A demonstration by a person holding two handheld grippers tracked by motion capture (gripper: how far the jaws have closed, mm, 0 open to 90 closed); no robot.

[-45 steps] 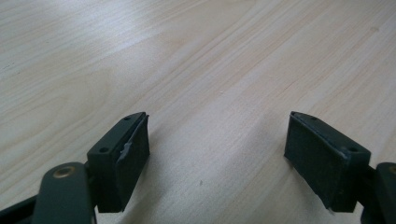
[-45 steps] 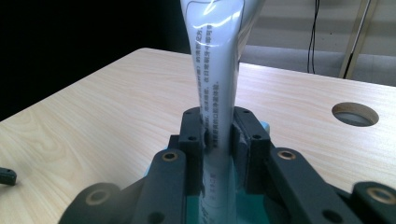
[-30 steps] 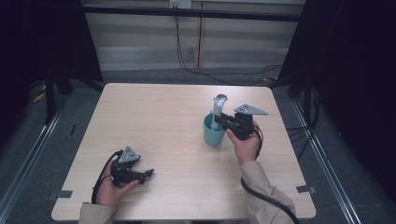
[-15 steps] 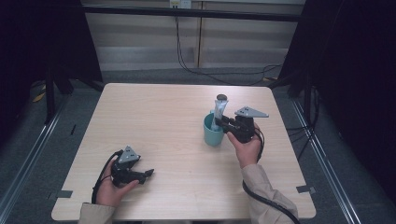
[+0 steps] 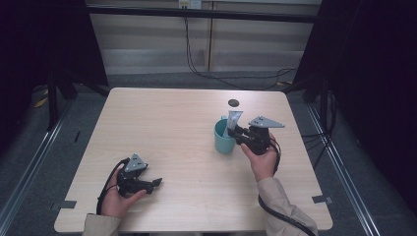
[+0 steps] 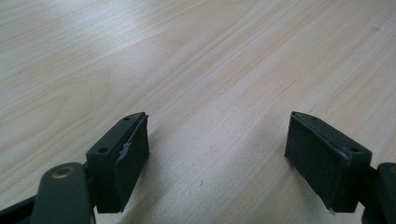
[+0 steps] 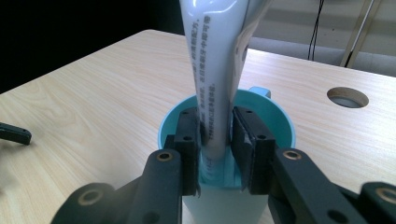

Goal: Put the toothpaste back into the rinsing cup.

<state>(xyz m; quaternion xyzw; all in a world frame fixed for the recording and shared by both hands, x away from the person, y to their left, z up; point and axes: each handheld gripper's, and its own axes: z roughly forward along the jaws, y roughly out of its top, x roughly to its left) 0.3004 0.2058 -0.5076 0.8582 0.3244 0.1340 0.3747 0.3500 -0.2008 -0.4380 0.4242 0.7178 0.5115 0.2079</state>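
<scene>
White tube [image 7: 212, 79] stands upright inside teal cup [image 7: 280, 122], right of table centre.

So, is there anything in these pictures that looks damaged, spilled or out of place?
Nothing is spilled or fallen. The right tool grips a white tube standing upright in the teal cup. One small oddity: on the open left tool, the pad on one finger looks frayed at its edge. The table looks clean.

Light wood-grain table [image 5: 167, 123], round cable hole [image 5: 233, 103] near its far edge, grey floor [image 5: 24, 162], black cables [image 5: 196, 69] trailing behind, pale panelled wall [image 5: 147, 44].
</scene>
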